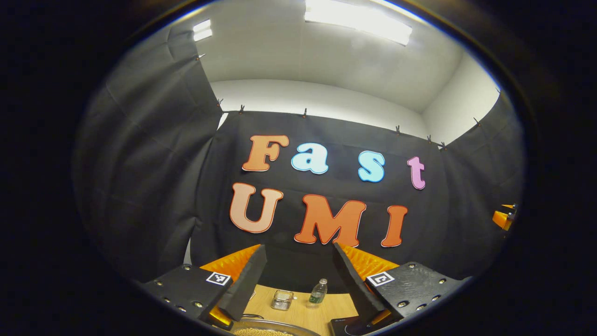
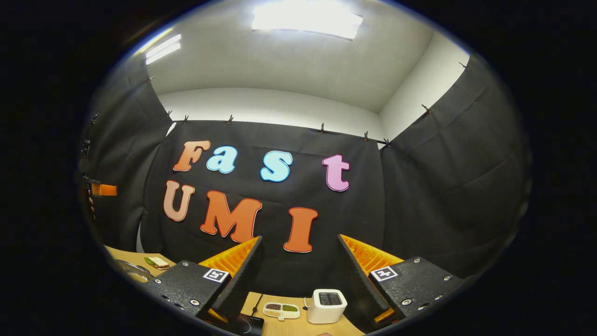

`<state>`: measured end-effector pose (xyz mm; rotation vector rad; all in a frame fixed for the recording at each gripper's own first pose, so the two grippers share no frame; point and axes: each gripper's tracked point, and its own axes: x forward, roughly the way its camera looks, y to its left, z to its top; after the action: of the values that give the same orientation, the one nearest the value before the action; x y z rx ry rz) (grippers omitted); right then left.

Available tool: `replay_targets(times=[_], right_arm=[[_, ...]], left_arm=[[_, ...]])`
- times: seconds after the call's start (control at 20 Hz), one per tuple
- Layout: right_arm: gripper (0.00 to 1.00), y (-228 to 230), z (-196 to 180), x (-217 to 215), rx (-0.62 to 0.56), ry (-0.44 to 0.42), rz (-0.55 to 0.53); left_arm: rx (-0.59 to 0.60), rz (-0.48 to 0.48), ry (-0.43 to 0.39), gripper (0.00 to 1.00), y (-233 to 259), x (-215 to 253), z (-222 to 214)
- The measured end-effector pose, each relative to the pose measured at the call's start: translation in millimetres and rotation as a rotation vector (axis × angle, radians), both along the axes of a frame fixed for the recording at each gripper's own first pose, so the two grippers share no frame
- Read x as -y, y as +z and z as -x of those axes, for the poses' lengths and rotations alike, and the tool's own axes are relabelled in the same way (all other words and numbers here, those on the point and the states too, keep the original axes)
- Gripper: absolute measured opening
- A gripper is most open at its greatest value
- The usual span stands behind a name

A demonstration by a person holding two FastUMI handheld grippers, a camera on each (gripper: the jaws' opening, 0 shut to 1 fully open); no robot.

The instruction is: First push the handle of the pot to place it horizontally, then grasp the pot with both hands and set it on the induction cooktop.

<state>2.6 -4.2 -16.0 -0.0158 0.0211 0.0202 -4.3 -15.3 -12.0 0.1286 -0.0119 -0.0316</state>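
1. Here, in the left gripper view, the left tool (image 1: 298, 266) is raised well above the desk (image 1: 303, 312), its two dark fingers spread wide apart with nothing between them.
2. Below and between those fingers lies the pot (image 1: 268, 329), at the very bottom edge; just its metal rim and some pale grainy contents can be seen, and its handle cannot be made out.
3. Beside the pot, towards the right finger, sits the dark corner of the induction cooktop (image 1: 347, 325), close to the pot but apart from it.
4. Beyond the pot, farther back on the wooden desk, stand a small clear glass container (image 1: 282, 300) and a plastic bottle with a green label (image 1: 318, 293), side by side near the black cloth wall.
5. In the right gripper view, the right tool (image 2: 301, 268) is likewise held high, fingers wide open and gripping nothing.
6. The pot (image 2: 133, 272) shows at the far left of this view, past the left finger, rim and grainy contents partly visible.
7. Just behind the pot lies a small flat item with a green patch (image 2: 157, 262); what it is cannot be told.
8. Away from the pot, between the right tool's fingers, sit a white toaster (image 2: 326, 305), a small white tray of dark and green bits (image 2: 281, 310) and a dark corner of the cooktop (image 2: 249, 324).
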Motion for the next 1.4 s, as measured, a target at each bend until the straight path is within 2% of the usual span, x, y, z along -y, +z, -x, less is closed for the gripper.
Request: replay_targets(times=[0.45,0.65,0.75,1.0,1.05,1.1,1.15,1.25,1.3,1.4], right_arm=[[0.95,1.1,-2.8,-21.5,0.015,0.039,-0.029],[0.94,-8.7,-2.4,-32.7,0.019,0.056,-0.015],[0.94,-13.1,-1.7,-39.7,0.012,0.069,-0.019],[0.95,-26.0,-0.3,-40.4,-0.003,0.073,-0.024],[0.95,-29.4,1.0,-39.4,-0.01,0.072,-0.027],[0.95,-33.1,3.4,-39.0,-0.018,0.077,-0.03],[0.95,-36.6,4.7,-38.0,-0.024,0.079,-0.032],[0.95,-42.6,8.8,-33.1,-0.033,0.081,-0.028],[0.95,-45.3,11.3,-30.5,-0.034,0.081,-0.022],[0.95,-48.9,13.3,-22.6,-0.032,0.068,-0.006]], left_arm=[[-0.002,-0.055,-0.038,0.9,-1.7,0.9,7.6],[-0.081,-0.096,-0.08,0.91,-24.4,4.2,10.8],[-0.145,-0.139,-0.141,0.92,-40.3,16.4,16.5],[-0.337,-0.213,-0.302,0.5,-97.6,48.9,36.3],[-0.393,-0.21,-0.339,0.51,-110.2,55.3,40.8],[-0.441,-0.203,-0.362,0.31,-122.4,58.0,45.7],[-0.485,-0.202,-0.387,0.32,-133.4,61.0,52.2],[-0.581,-0.198,-0.409,0.09,-159.3,58.9,67.7],[-0.624,-0.199,-0.416,0.05,-173.5,58.7,75.1],[-0.703,-0.25,-0.416,0.05,-201.4,52.6,90.6]])
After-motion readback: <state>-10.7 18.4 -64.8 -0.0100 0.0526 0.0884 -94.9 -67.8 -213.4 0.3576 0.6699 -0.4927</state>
